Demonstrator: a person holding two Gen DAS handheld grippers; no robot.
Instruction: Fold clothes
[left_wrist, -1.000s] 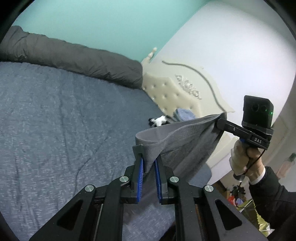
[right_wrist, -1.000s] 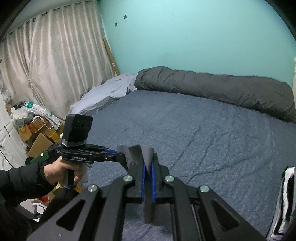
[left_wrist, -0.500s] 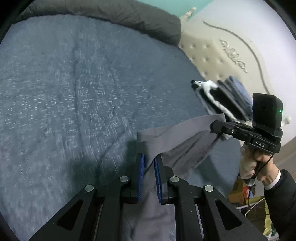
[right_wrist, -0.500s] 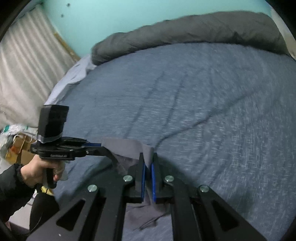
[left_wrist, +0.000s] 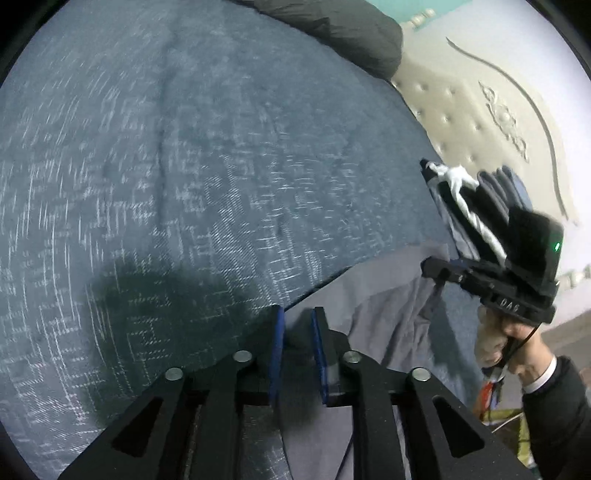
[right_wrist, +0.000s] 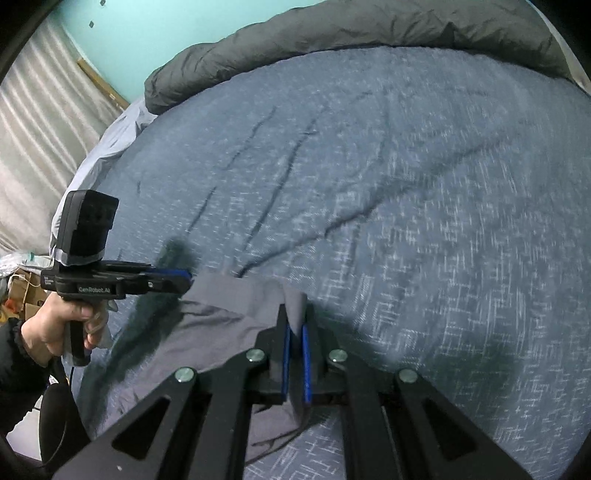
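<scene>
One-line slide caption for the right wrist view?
Right gripper pinches the grey garment's corner on the blue bedspread; left gripper alongside.

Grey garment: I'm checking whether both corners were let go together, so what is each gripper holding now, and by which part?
The right gripper pinches the grey garment by a bunched top corner. The left gripper has just been opening; its pads stand apart and hold nothing.

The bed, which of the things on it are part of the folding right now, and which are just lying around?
In the job:
- grey garment, laid on the bed cover
- right gripper, shut on its corner
- left gripper, just opening, cloth between its fingers

Lying about:
- stack of folded clothes by the headboard
- dark rolled duvet
- curtain
</scene>
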